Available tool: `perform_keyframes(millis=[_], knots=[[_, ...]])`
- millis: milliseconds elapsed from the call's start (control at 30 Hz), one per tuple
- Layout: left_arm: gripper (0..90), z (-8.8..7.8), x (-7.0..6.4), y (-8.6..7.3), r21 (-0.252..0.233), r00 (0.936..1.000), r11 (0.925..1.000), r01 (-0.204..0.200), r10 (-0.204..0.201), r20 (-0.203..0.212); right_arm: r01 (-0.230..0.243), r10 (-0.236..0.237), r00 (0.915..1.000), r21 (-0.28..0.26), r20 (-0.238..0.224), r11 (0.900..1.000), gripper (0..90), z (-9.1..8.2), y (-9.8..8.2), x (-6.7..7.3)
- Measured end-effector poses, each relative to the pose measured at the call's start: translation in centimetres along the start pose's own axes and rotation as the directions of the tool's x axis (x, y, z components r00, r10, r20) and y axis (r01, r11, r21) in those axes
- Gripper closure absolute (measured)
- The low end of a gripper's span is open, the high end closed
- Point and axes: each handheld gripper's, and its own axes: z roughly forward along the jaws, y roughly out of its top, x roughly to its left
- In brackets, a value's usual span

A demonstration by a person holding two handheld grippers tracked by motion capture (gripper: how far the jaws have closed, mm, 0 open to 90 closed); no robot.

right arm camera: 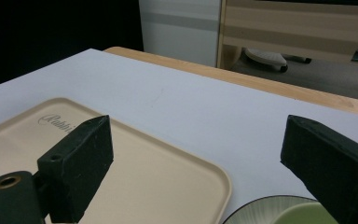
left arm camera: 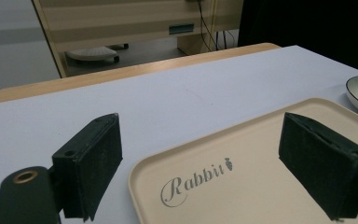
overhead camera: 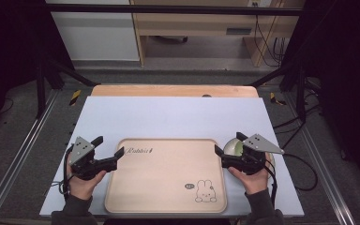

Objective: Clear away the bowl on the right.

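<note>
A beige tray (overhead camera: 166, 176) is seen lying flat on the white surface (overhead camera: 168, 117), near the person's edge. The word "Rabbit" is printed near its far left corner, and a small rabbit is drawn near its near right corner. Nothing lies on the tray.

The left tool (overhead camera: 107, 151) is held in the left hand (overhead camera: 82, 180) just beside the tray's left edge. Its 2 jaws are spread wide and nothing is held between them. In the left gripper view, 1 jaw is seen over the white surface and the other over the tray, with the tray's corner between them.

The right tool (overhead camera: 229, 148) is held in the right hand (overhead camera: 249, 178) just beside the tray's right edge. Its jaws are spread wide too, with nothing gripped. A round dish (overhead camera: 234, 146) with a dark rim is placed on the surface just right of the tray, under the right tool. Something pale green is seen inside the dish in the right gripper view.
</note>
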Motion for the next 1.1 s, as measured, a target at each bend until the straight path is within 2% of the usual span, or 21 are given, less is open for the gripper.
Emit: perform_keyframes(millis=[467,500,667,900,1100], knots=[[12.9,0.1,0.0,-0.1,0.006,1.0000,1.0000,0.000,0.000,-0.003,-0.014,0.014,0.9995,0.013,0.029,1.000,9.5,-0.7,0.2,-0.9],[12.9,0.1,0.0,-0.1,0.007,1.0000,1.0000,0.000,0.000,-0.003,-0.028,0.027,0.9990,0.015,0.035,1.000,9.5,-0.8,0.2,-1.1],[12.9,0.1,0.0,-0.1,0.006,1.0000,1.0000,-0.001,0.001,-0.002,-0.030,0.029,0.9982,0.022,0.052,0.999,9.7,-1.1,0.2,-1.6],[12.9,0.2,0.0,-0.1,0.011,1.0000,0.9999,-0.004,0.004,-0.002,-0.059,0.056,0.9949,0.040,0.084,0.997,10.6,-1.4,0.1,-2.5],[12.9,0.2,0.0,-0.1,0.009,1.0000,1.0000,-0.003,0.004,-0.005,-0.060,0.054,0.9936,0.055,0.099,0.997,10.8,-1.5,0.0,-3.1]])
